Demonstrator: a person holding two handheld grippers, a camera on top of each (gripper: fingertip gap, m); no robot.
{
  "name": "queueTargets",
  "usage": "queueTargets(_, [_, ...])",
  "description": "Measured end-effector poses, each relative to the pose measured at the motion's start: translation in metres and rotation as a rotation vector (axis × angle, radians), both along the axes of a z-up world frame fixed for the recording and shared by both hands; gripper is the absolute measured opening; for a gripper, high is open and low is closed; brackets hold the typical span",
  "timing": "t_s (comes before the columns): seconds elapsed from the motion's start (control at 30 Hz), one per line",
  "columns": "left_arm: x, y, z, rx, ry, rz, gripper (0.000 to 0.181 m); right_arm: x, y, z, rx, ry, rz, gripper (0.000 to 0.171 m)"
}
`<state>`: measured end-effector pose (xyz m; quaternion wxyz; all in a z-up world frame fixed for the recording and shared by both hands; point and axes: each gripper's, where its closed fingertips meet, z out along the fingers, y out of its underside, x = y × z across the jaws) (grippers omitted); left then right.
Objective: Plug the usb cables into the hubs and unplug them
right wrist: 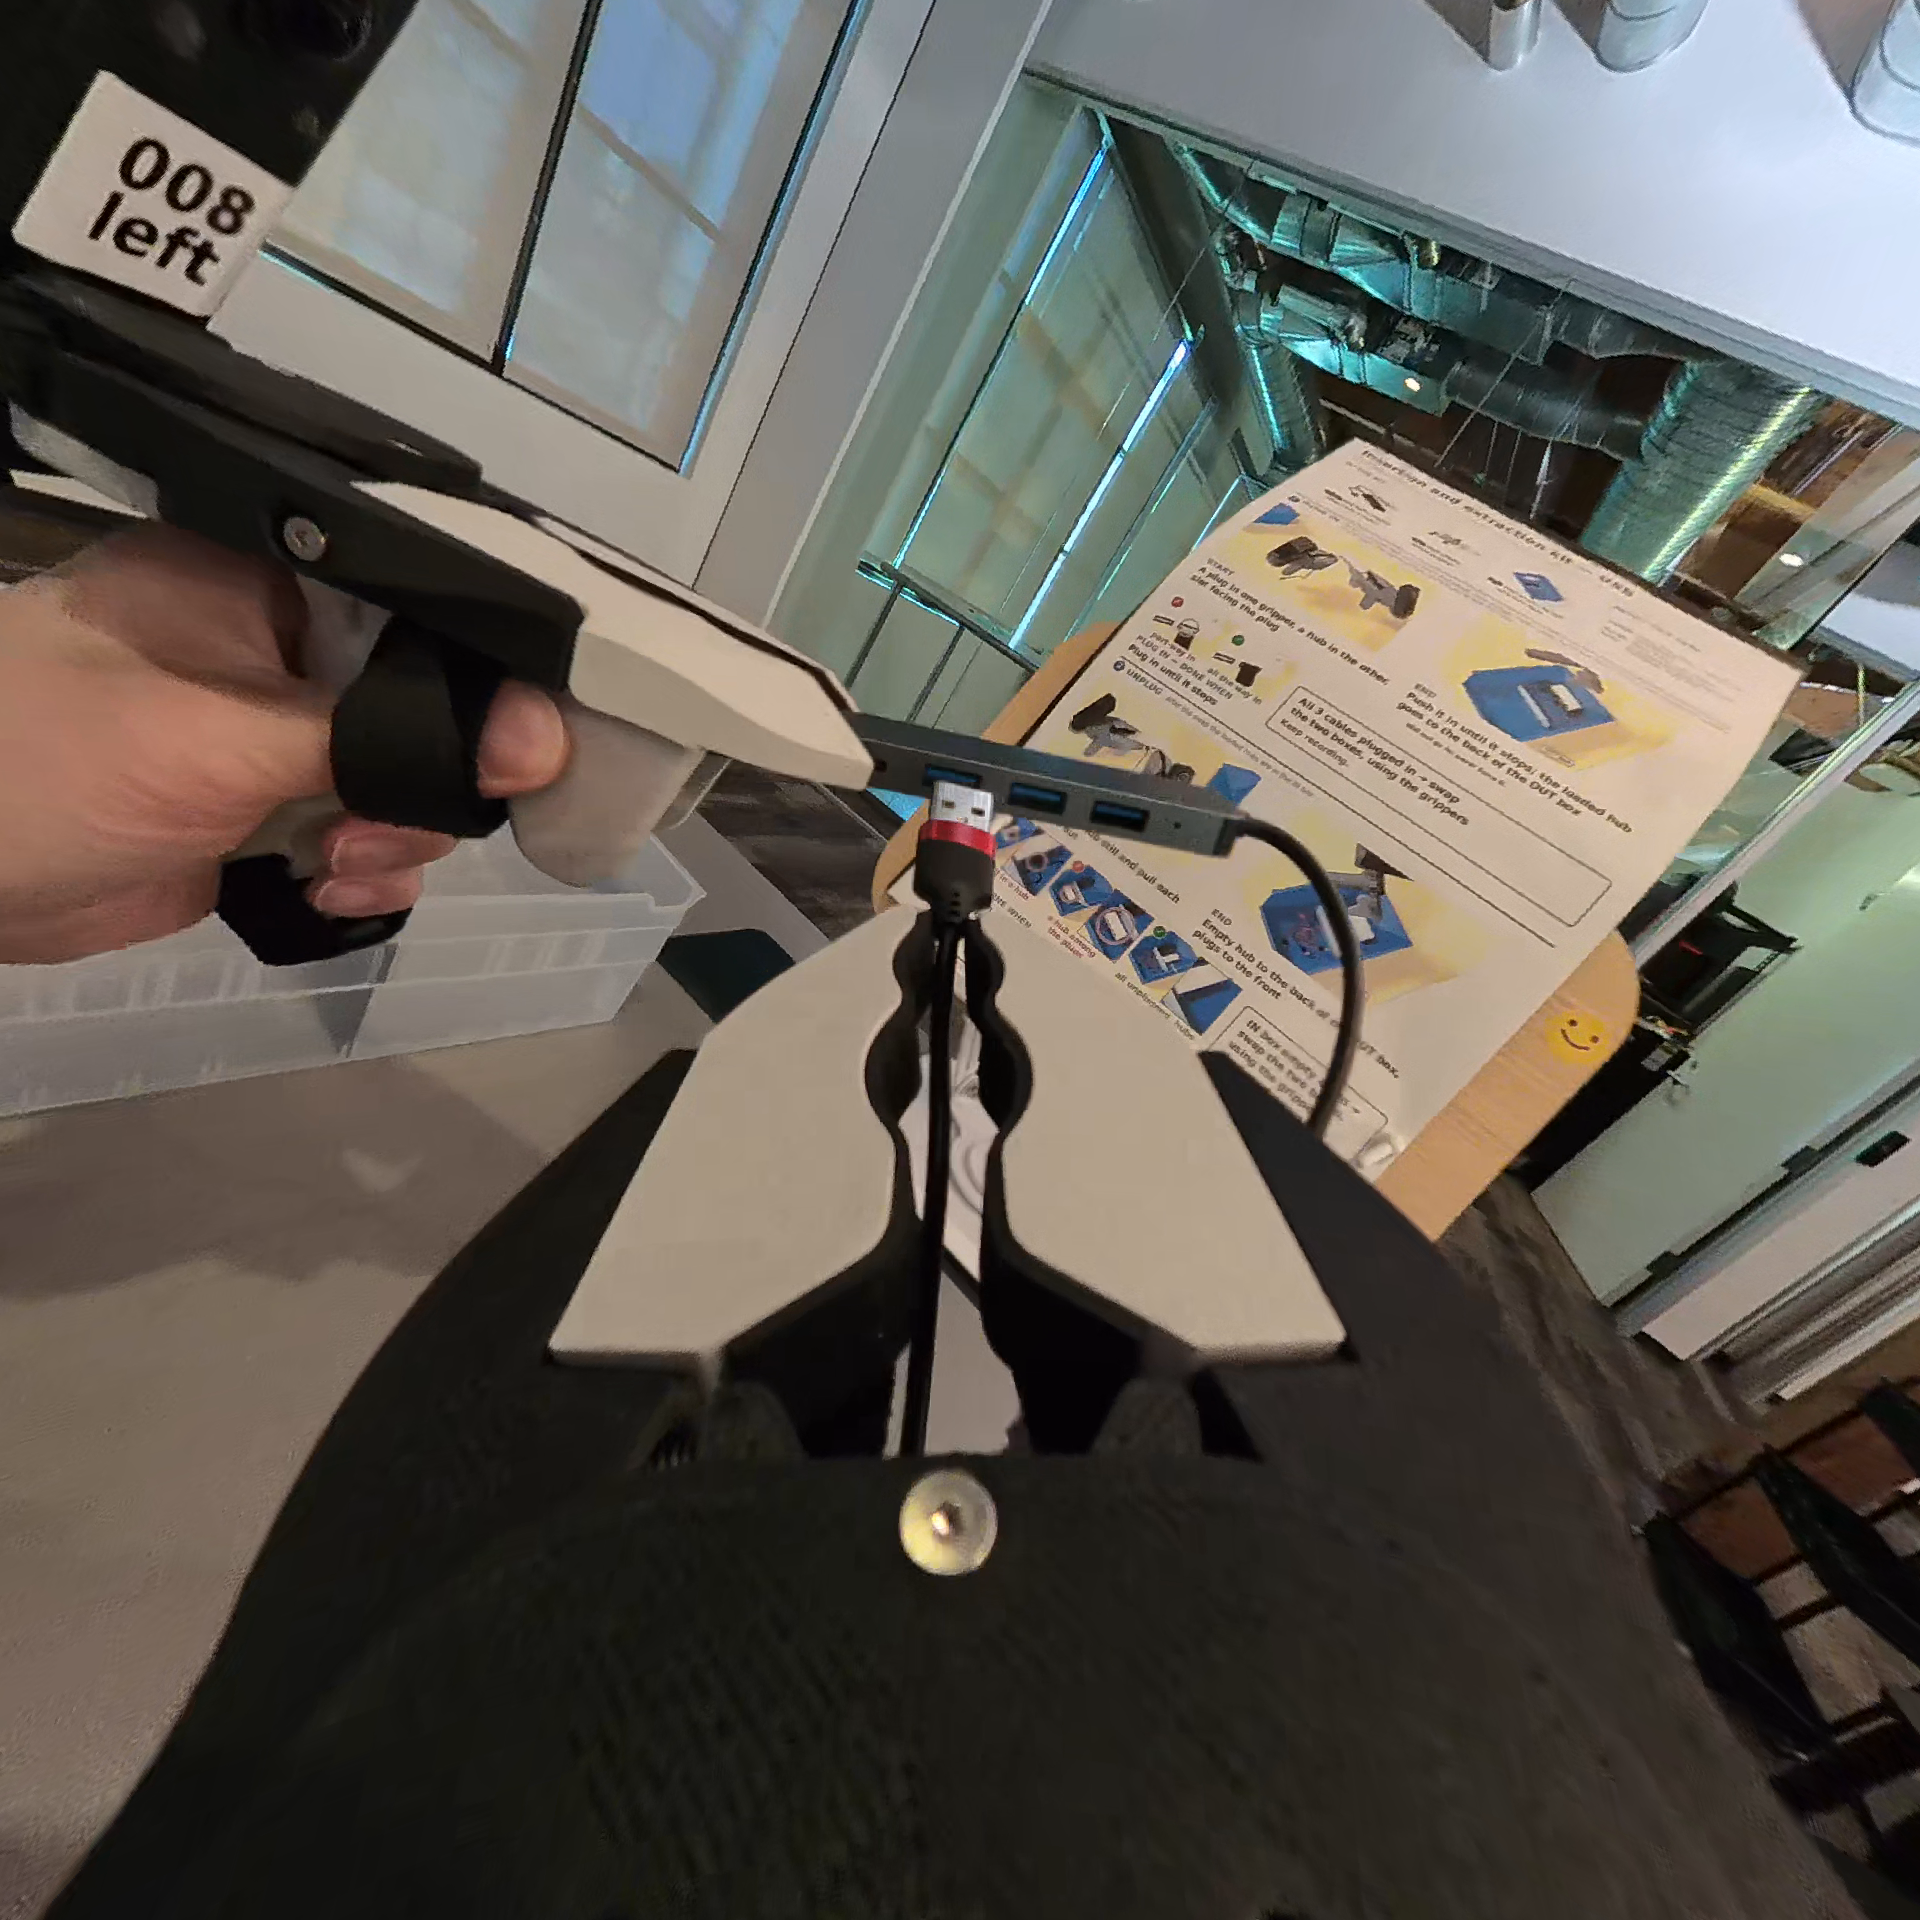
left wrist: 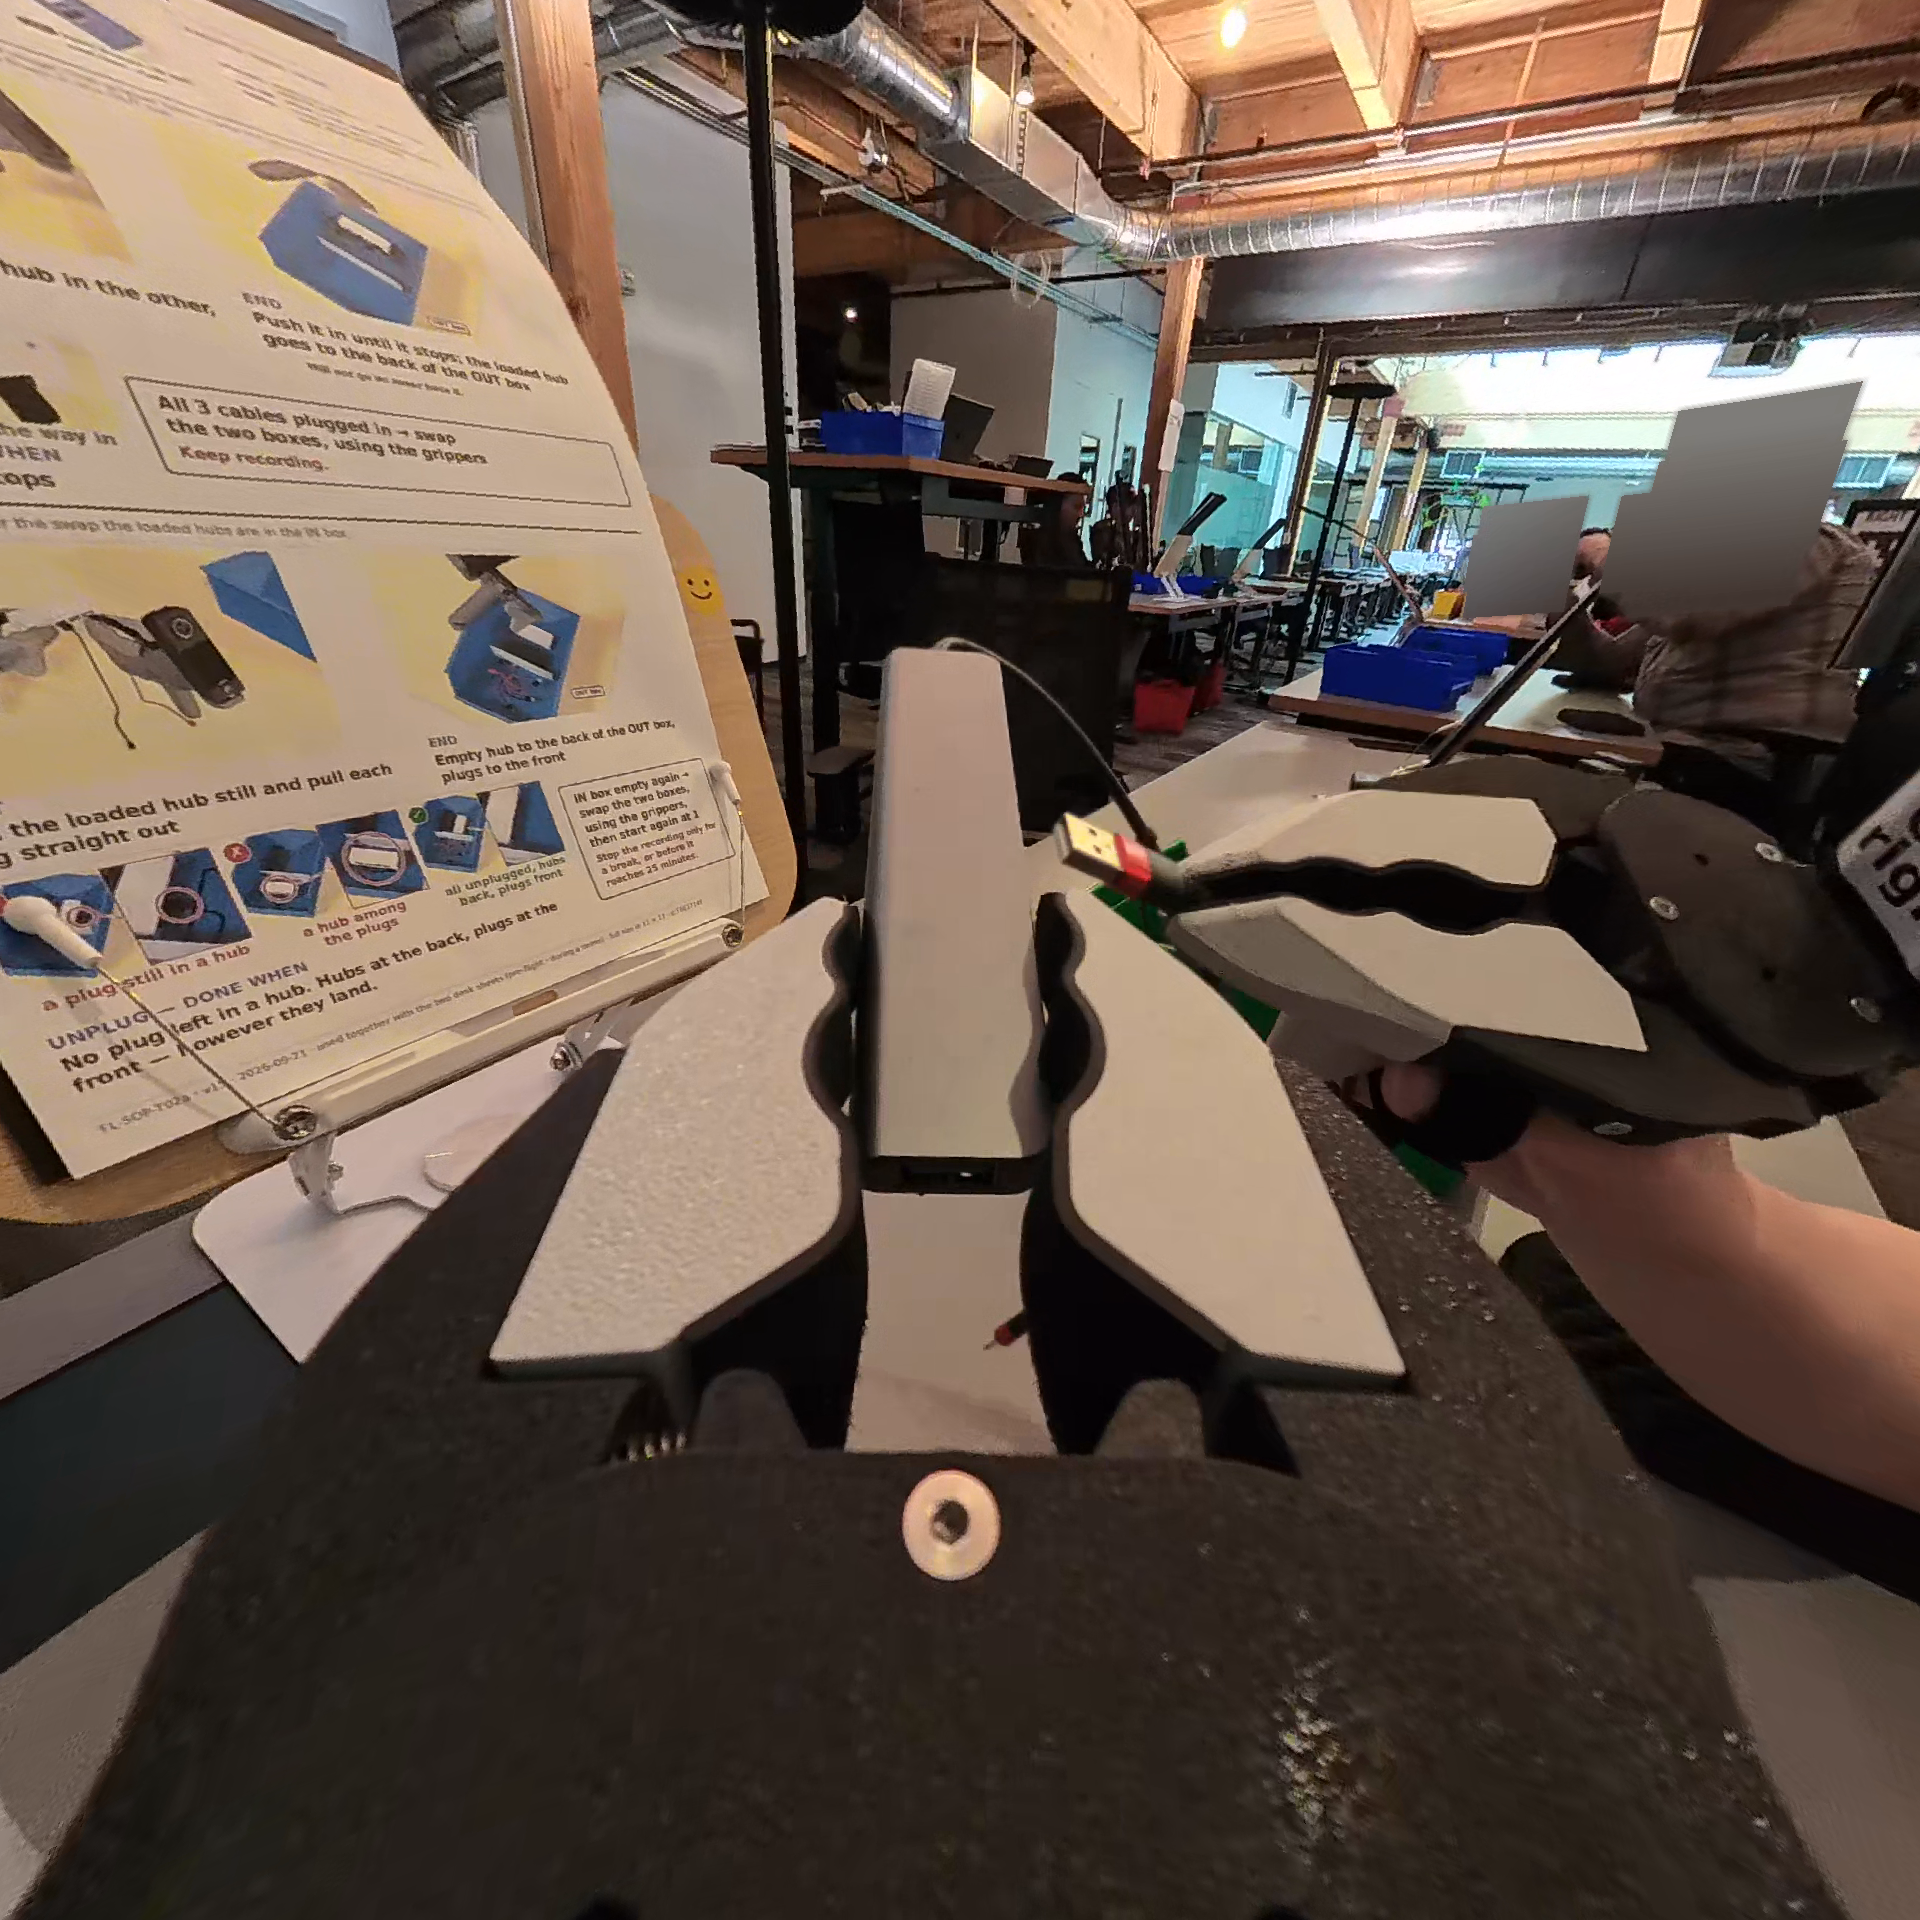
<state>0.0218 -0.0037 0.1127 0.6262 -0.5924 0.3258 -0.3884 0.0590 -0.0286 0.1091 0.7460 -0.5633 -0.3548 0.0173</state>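
Observation:
My left gripper [left wrist: 948, 925] is shut on a slim grey USB hub [left wrist: 940, 883] that sticks forward and up between its fingers. In the right wrist view the hub [right wrist: 1049, 795] shows several blue ports along its side, with its own black cable [right wrist: 1340, 956] hanging from the far end. My right gripper [right wrist: 951, 935] is shut on a black USB cable with a red-collared metal plug [right wrist: 958, 821]. The plug tip is right at the hub's ports, apart from them. In the left wrist view the plug [left wrist: 1101, 857] sits just right of the hub.
A printed instruction sheet [left wrist: 312, 623] stands on a wooden board at the left; it also shows in the right wrist view [right wrist: 1382, 790]. A clear plastic bin [right wrist: 343, 977] rests on the grey table [right wrist: 260, 1195]. Blue bins [left wrist: 1403, 670], desks and people are far behind. The left gripper's tips are roughly 5 cm from the right gripper's.

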Motion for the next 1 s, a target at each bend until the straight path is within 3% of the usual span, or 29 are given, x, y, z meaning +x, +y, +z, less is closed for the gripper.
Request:
queueTargets(0.43, [0.006,-0.004,-0.001,0.057,0.052,-0.001,0.032,0.001,0.002,-0.002,-0.011,-0.030,-0.010,0.006])
queueTargets(0.9, [0.010,-0.006,-0.005,0.278,0.260,0.145,0.032,0.003,0.006,-0.011,-0.096,-0.054,-0.017,0.006])
queueTargets(1.0, [0.010,-0.006,-0.006,0.257,0.250,0.142,0.032,0.002,0.008,-0.013,-0.093,-0.046,-0.015,0.006])
